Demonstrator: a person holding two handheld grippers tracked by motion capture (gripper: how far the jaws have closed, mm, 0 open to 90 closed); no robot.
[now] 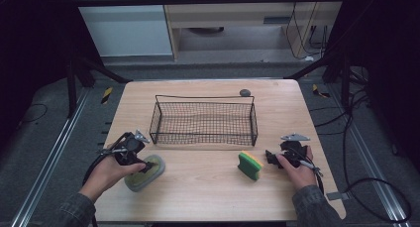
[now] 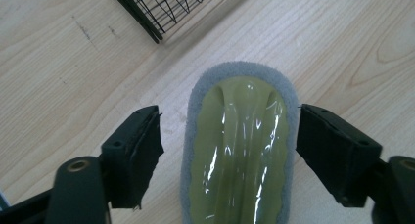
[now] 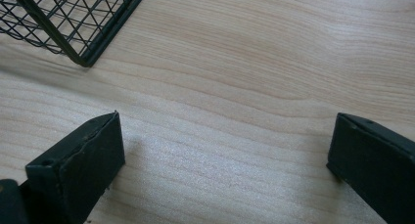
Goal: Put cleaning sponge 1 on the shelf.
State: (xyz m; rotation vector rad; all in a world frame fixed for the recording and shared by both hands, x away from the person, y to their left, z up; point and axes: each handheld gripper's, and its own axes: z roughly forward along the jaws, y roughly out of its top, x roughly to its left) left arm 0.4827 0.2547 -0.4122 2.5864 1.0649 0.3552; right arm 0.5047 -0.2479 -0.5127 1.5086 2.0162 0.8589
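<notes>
**Left jaws straddling the scrubber pad, right ones over bare wood**

We've got the left hand-held gripper (image 2: 230, 145) spread wide around the grey-edged, olive-green scrubber pad (image 2: 240, 145), a jaw on each side, neither clearly touching it. The pad lies flat on the bench (image 1: 208, 187), just in front of the wire basket's (image 1: 204, 122) left corner. Our right hand-held gripper (image 3: 225, 160) is released too, nothing between its jaws, and sits just right of the green-and-yellow sponge (image 1: 249, 165).

High view overlooks table (image 1: 208, 187); gripper views hover close; all share basket (image 1: 204, 119).
</notes>
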